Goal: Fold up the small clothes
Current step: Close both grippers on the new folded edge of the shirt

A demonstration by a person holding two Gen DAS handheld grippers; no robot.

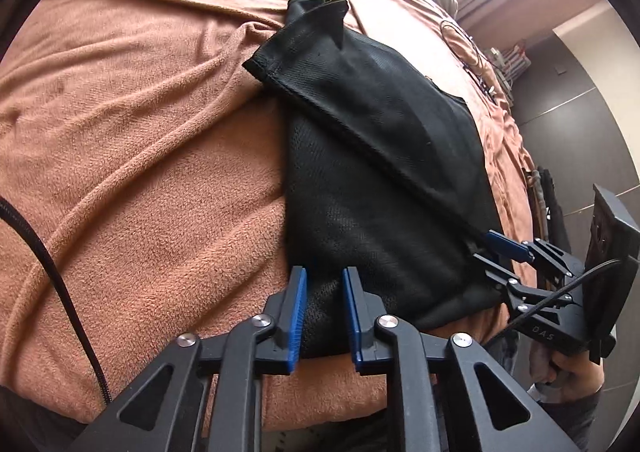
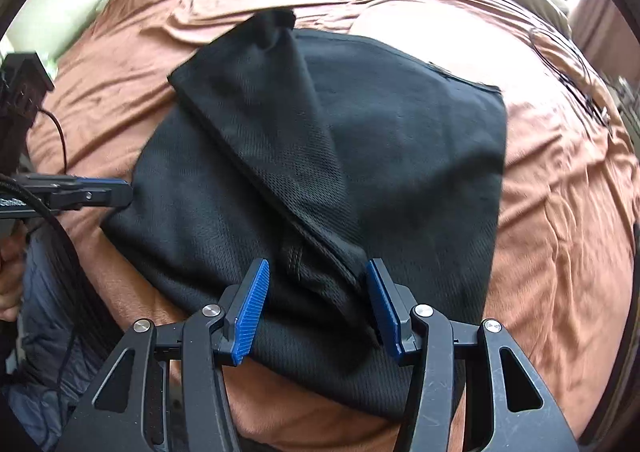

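On the brown fleece blanket (image 1: 140,156) covering the bed, near my edge, lies the black mesh garment (image 1: 380,180). It looks like shorts or a small top, can't say which. One fold looks done already: a flap is laid diagonally across the lower layer, its hemmed edge (image 2: 256,156) running from far left toward near right.

My left claw (image 1: 325,312) sits at the near left corner of the cloth. Its blue pads (image 1: 298,316) have fabric between them but a clear gap shows, so I'd call it not clamped yet, just straddling the corner. My right claw (image 2: 316,304) is spread wide over the near edge where the flap's seam bunches up, pads off the cloth, so it's released.

So I'd guess roughly halfway. The bundle is still lumpy and lopsided, with a peak sticking up at the far end (image 2: 276,24). Probably another fold left to make it compact, plus flattening.
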